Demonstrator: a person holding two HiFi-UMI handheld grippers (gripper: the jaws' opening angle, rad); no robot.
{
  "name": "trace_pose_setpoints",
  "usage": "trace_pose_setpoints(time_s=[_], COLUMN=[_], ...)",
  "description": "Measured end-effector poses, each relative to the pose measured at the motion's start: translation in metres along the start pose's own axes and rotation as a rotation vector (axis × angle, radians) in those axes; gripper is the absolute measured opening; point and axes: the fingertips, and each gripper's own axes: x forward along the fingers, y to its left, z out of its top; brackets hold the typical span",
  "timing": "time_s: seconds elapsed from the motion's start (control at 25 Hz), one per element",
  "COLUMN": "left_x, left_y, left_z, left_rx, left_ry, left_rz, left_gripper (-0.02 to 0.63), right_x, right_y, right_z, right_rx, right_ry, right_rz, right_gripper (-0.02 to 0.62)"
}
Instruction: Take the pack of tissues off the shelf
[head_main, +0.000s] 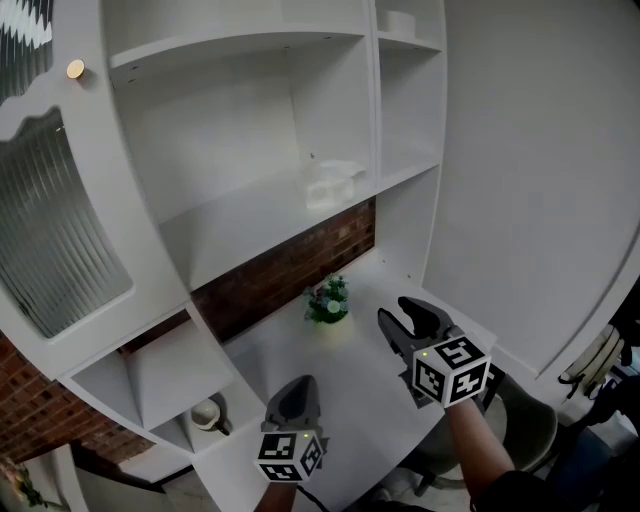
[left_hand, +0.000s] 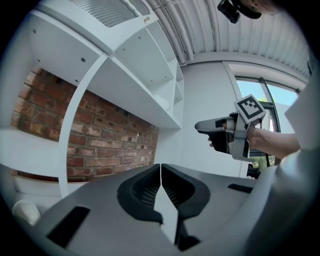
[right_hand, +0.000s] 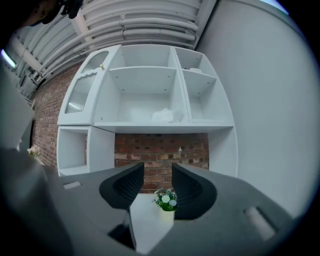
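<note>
The pack of tissues (head_main: 330, 183) is a pale, clear-wrapped bundle lying on the wide middle shelf (head_main: 240, 225) of the white unit, toward its right end. In the right gripper view the pack (right_hand: 165, 115) sits on the same shelf, above and well beyond the jaws. My right gripper (head_main: 402, 312) is open and holds nothing; it hovers over the desk below that shelf, pointing at the unit (right_hand: 158, 182). My left gripper (head_main: 299, 388) is lower and to the left, with its jaws shut together (left_hand: 160, 172) on nothing. The right gripper (left_hand: 200, 127) shows at the right of the left gripper view.
A small potted plant (head_main: 329, 300) stands on the white desk (head_main: 290, 345) against the brick back wall, just ahead of the right gripper. A cup (head_main: 207, 413) sits in the low left cubby. A fluted-glass cabinet door (head_main: 50, 230) hangs at the left. A white roll (head_main: 400, 22) rests on the top right shelf.
</note>
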Motion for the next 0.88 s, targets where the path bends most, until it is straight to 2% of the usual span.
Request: trace_pose_setpoints(time_s=[0.16, 0.88], left_x=[0.005, 0.032], left_y=[0.002, 0.023], left_z=[-0.002, 0.015], left_rx=[-0.001, 0.01], left_ry=[0.01, -0.002], left_rz=[0.011, 0.059], left_gripper=[0.012, 0.012], right_x=[0.012, 0.084], right_y=[-0.002, -0.022], right_z=[0.021, 0.105], right_rx=[-0.036, -0.011], right_ry=[-0.022, -0.109], right_rz=[0.018, 0.087], right_gripper=[0.175, 0.216])
